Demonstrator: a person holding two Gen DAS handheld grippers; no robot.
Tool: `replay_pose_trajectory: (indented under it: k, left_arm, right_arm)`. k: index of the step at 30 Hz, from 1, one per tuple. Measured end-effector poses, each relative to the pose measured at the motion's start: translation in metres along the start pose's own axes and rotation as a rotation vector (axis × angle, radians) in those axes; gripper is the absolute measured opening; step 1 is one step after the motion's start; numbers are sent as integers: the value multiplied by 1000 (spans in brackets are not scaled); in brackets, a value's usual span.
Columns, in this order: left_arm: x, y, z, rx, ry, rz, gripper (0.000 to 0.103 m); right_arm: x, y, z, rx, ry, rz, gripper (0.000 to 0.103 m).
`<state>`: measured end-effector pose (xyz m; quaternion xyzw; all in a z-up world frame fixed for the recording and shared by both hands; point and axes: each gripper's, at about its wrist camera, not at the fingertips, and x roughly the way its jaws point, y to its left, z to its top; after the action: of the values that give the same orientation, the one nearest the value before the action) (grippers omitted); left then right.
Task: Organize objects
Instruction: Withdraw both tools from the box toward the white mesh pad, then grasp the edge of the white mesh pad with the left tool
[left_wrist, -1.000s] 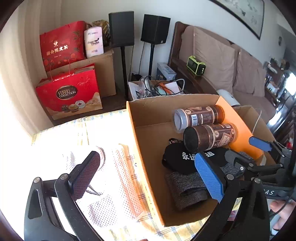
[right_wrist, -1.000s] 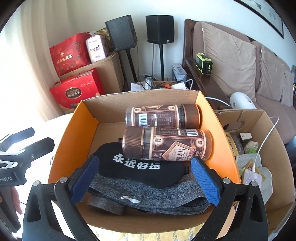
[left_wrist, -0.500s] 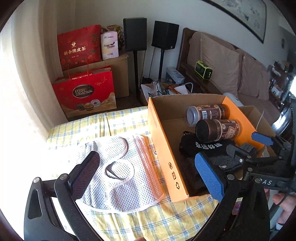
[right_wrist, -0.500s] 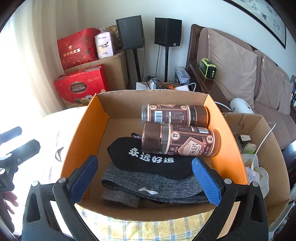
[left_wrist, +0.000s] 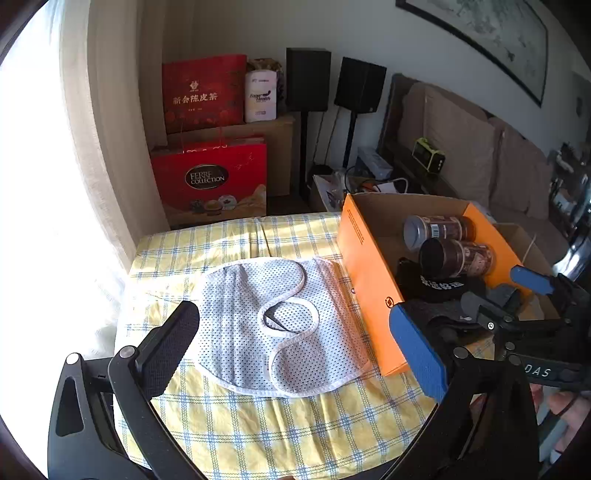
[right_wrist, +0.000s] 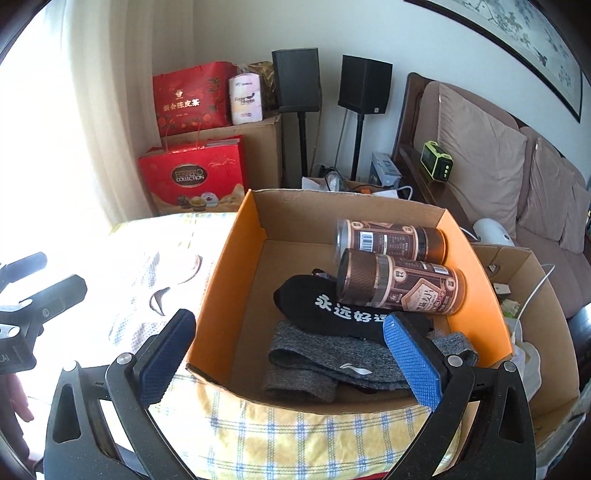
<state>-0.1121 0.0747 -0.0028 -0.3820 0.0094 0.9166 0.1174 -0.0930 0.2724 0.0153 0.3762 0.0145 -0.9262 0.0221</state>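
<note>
Left hand-held gripper (left_wrist: 293, 349) — jaws spread wide, holding nothing — hovers over the white mesh cloth (left_wrist: 273, 325), lying flat on the checked worktop (left_wrist: 258, 435) toward 12 o'clock, long axis running 10 to 4. Right hand-held gripper (right_wrist: 291, 354), likewise open and empty, faces the orange box (right_wrist: 221, 280) — farther from the cloth.

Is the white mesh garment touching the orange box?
Touching. In the left wrist view the white mesh garment's right edge runs up against the base of the orange box's side wall, with no tablecloth showing between them.
</note>
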Motion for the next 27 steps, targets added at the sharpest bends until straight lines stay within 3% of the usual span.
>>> replay_pose_trajectory:
  k: [10,21,23,25,27]
  left_arm:
    - [13,59,-15,-89,43,45,103]
    - [68,110,-48,-209,164,68,101]
    - [82,116,-53,-225,195,85,91]
    - [98,119,-57,-252,243,86,72]
    - [108,119,-60,-281,265,50,72]
  right_arm:
    - [-2,35,-5,-12,-8,60,103]
    - [-11,54,-16,-1,-42,109,103]
    - [-11,53,-17,8,-39,118,103]
    - [-10,54,-17,9,-37,120,103]
    - [-9,56,-18,0,-36,113,103]
